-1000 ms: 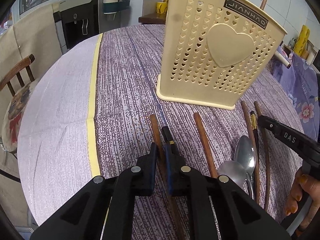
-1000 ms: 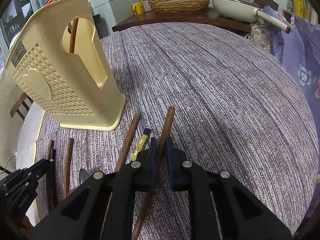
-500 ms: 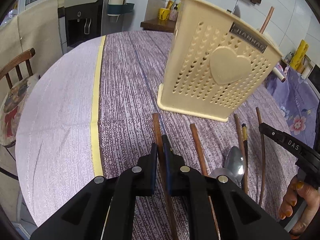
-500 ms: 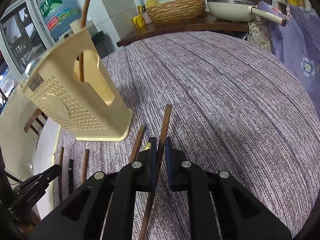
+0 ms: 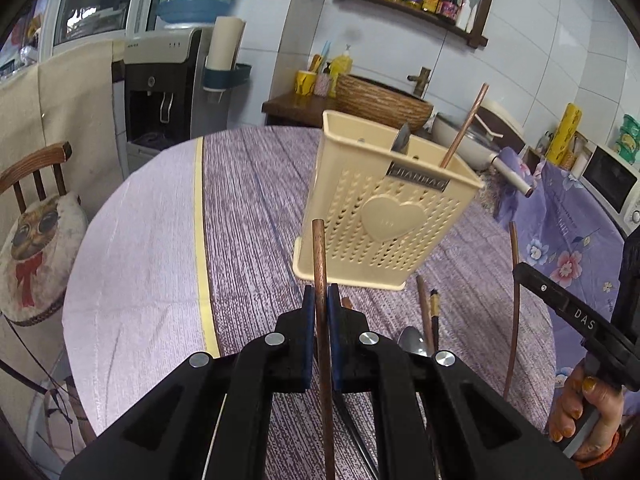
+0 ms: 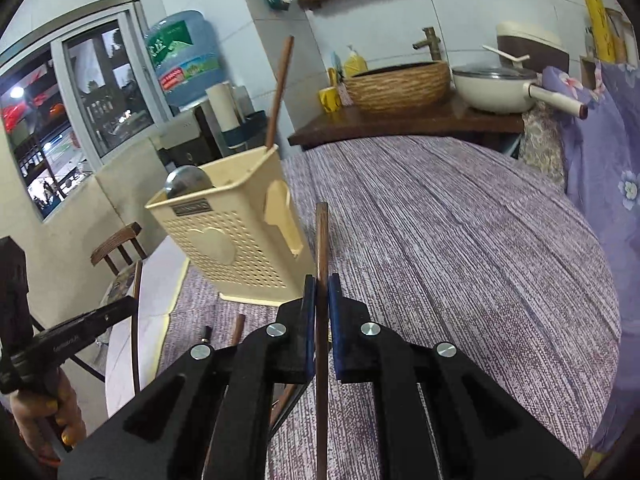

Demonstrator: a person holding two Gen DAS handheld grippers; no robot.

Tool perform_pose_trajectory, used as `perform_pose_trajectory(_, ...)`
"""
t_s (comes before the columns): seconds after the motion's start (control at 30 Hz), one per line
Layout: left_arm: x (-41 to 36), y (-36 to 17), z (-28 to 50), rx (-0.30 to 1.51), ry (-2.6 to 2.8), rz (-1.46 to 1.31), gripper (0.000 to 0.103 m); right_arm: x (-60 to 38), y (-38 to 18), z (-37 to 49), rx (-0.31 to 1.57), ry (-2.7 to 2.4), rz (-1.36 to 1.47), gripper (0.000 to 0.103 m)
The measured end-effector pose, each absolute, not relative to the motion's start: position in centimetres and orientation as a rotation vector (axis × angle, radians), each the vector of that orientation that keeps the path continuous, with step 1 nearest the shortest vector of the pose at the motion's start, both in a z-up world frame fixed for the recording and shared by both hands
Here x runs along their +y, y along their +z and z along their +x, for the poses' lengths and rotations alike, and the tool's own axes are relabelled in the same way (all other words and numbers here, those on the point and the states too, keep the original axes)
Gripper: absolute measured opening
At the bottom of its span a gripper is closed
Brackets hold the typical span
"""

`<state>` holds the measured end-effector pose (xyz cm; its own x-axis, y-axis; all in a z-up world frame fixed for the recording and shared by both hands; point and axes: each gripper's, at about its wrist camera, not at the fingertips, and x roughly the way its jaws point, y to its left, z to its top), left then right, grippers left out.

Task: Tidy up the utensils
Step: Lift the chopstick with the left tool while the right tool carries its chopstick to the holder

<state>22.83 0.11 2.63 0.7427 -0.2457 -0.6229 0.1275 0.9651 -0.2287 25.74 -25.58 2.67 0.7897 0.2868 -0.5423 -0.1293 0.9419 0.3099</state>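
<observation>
My left gripper (image 5: 320,300) is shut on a brown chopstick (image 5: 320,252), held above the table and pointing toward the cream perforated utensil holder (image 5: 384,216). My right gripper (image 6: 322,292) is shut on another brown chopstick (image 6: 322,240), right of the holder (image 6: 232,240). A spoon (image 6: 188,184) and a chopstick (image 6: 280,92) stand in the holder. On the cloth in front of it lie a brown chopstick (image 5: 424,308), a black chopstick (image 5: 434,312) and a spoon (image 5: 414,340). Each gripper shows at the edge of the other's view, with its chopstick.
The round table (image 6: 460,240) has a purple striped cloth. A wooden chair with an owl cushion (image 5: 36,232) stands at its left. Behind are a water dispenser (image 5: 168,92), a woven basin (image 6: 400,84), a pan (image 6: 500,88) and a microwave (image 5: 608,184).
Both grippers have risen and tipped up, each lifting its chopstick off the cloth. The holder now looks smaller and lower in both views.
</observation>
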Motion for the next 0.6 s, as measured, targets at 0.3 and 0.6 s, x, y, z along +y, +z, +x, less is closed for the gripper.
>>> perform_pose_trajectory(0.3, 0.7, 5.4, 20.9, 0.597, -0.212, -0.16, 0.007, -26.6, 5.7, 22.6, 0.518, 0.313, 0.278, 0.008)
perform_pose_trajectory(0.6, 1.6, 6.9, 20.0, 0.542, -0.211, -0.168, 0.007, -27.0, 8.2, 21.3, 0.455, 0.359, 0.283, 0.008)
